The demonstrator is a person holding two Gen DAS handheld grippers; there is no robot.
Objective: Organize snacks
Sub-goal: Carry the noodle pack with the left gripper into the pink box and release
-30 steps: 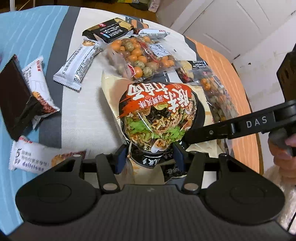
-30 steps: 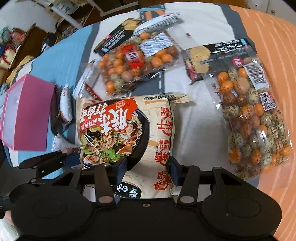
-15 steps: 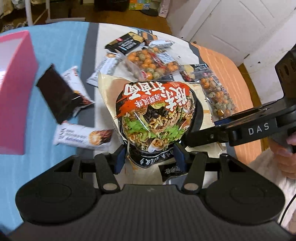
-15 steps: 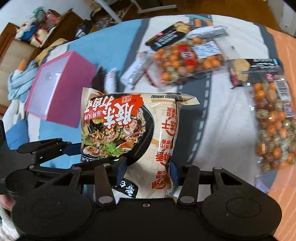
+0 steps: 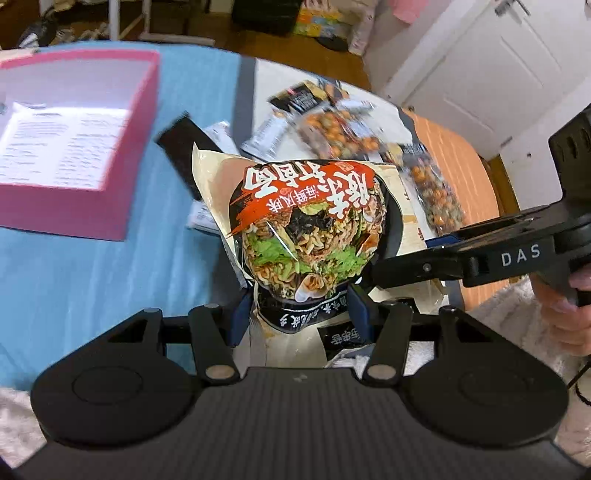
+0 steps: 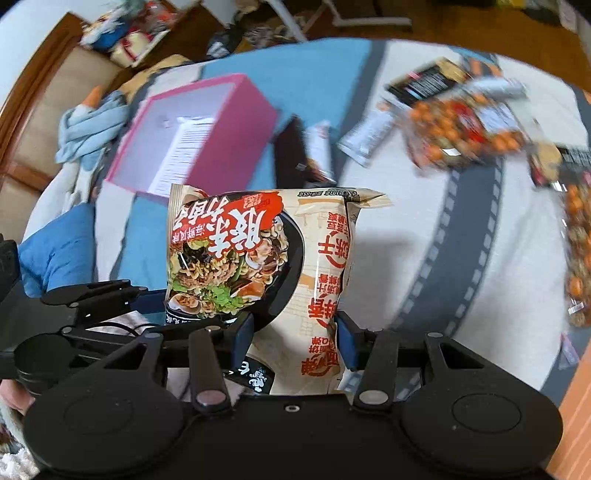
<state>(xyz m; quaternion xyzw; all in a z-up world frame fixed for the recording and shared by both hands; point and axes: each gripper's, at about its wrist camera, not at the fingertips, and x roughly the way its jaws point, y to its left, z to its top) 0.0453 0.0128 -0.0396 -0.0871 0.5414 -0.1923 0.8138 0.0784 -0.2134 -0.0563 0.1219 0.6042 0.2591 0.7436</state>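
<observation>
The noodle packet (image 5: 314, 236) hangs in the air over the bed, gripped at its near edge by both tools: the left gripper (image 5: 299, 314) has its blue pads clamped on the dark bottom corner of the packet, and the right gripper (image 6: 295, 332) has its pads pressed on the cream side of the same edge, so the packet is stretched between the two. A second ago the packet lay flat among the other snacks; since then both grippers have lifted it clear of the cover and carried it toward the pink box (image 5: 85, 147), which was out of the left view then and now fills its upper left. The box stands open on the blue part of the cover, with a printed sheet (image 5: 62, 147) lying inside. The rest of the snacks stay where they were, now farther off and blurred: a bag of orange and speckled nuts (image 6: 469, 125), a second such bag (image 6: 580, 251) at the right edge, a white bar wrapper (image 6: 369, 136), a dark wrapper (image 5: 184, 151) and a black packet (image 5: 299, 99). The bedcover (image 6: 424, 236) is blue, white and orange with a grey road stripe. Beyond it are a wooden floor (image 5: 184, 22), a white door (image 5: 491, 70) and a crumpled blue cloth (image 6: 92, 125). A hand (image 5: 565, 306) holds the right tool's handle
</observation>
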